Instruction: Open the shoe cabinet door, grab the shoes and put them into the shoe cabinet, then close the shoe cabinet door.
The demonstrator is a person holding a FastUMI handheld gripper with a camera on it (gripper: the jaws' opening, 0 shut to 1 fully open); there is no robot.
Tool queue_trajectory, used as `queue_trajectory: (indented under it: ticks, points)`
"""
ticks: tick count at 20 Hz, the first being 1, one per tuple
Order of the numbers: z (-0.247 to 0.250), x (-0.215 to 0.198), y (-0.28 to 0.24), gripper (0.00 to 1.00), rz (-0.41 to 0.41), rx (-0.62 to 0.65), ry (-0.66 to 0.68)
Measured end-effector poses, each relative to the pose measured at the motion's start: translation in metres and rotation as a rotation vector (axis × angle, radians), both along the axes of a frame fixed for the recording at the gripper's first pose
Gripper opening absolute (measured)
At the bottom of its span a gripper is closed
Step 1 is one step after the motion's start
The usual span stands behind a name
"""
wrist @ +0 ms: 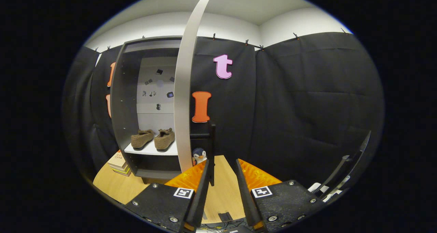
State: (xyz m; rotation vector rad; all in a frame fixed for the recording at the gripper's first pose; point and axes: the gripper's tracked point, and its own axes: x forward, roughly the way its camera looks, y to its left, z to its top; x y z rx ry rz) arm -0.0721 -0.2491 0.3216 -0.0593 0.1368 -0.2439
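The dark shoe cabinet (117, 99) stands open on the wooden table. Its pale door (184, 89) is swung out towards me and I see it edge-on. A pair of brown fuzzy shoes (153, 139) sits side by side on the white shelf (150, 150) inside. A black handle bar (211, 147) juts from the door's outer side. My gripper (222, 161) is open, and the bar stands just inside the left fingertip (206, 168). The right finger is apart from it, and nothing is pressed between the two.
A small penguin toy (199, 155) stands on the table (222, 192) behind the door's foot. A stack of books (118, 163) lies left of the cabinet base. Dark stands and papers (338, 178) are at the right. Cables (225, 222) lie near the table's front.
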Motion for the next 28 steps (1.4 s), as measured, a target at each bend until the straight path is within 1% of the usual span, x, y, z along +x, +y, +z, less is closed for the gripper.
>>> queue_trajectory:
  ticks: [4, 6, 7, 10, 12, 14, 17, 23, 24, 26, 28]
  points:
    - [-0.002, 0.004, 0.014, 0.47, 0.045, 0.056, -0.019]
    - [-0.003, 0.003, 0.029, 0.46, 0.082, 0.090, -0.033]
    - [-0.003, 0.002, 0.041, 0.46, 0.114, 0.103, -0.038]
    - [-0.004, 0.003, 0.087, 0.46, 0.244, 0.129, -0.057]
    - [-0.004, 0.008, 0.117, 0.46, 0.323, 0.125, -0.067]
    - [0.000, 0.016, 0.140, 0.46, 0.376, 0.107, -0.087]
    - [-0.001, 0.027, 0.170, 0.46, 0.448, 0.129, -0.084]
    - [-0.004, 0.054, 0.222, 0.46, 0.535, 0.156, -0.072]
    - [-0.002, 0.059, 0.229, 0.47, 0.541, 0.145, -0.079]
    - [-0.003, 0.068, 0.244, 0.50, 0.551, 0.119, -0.081]
    - [-0.005, 0.072, 0.260, 0.52, 0.545, 0.087, -0.080]
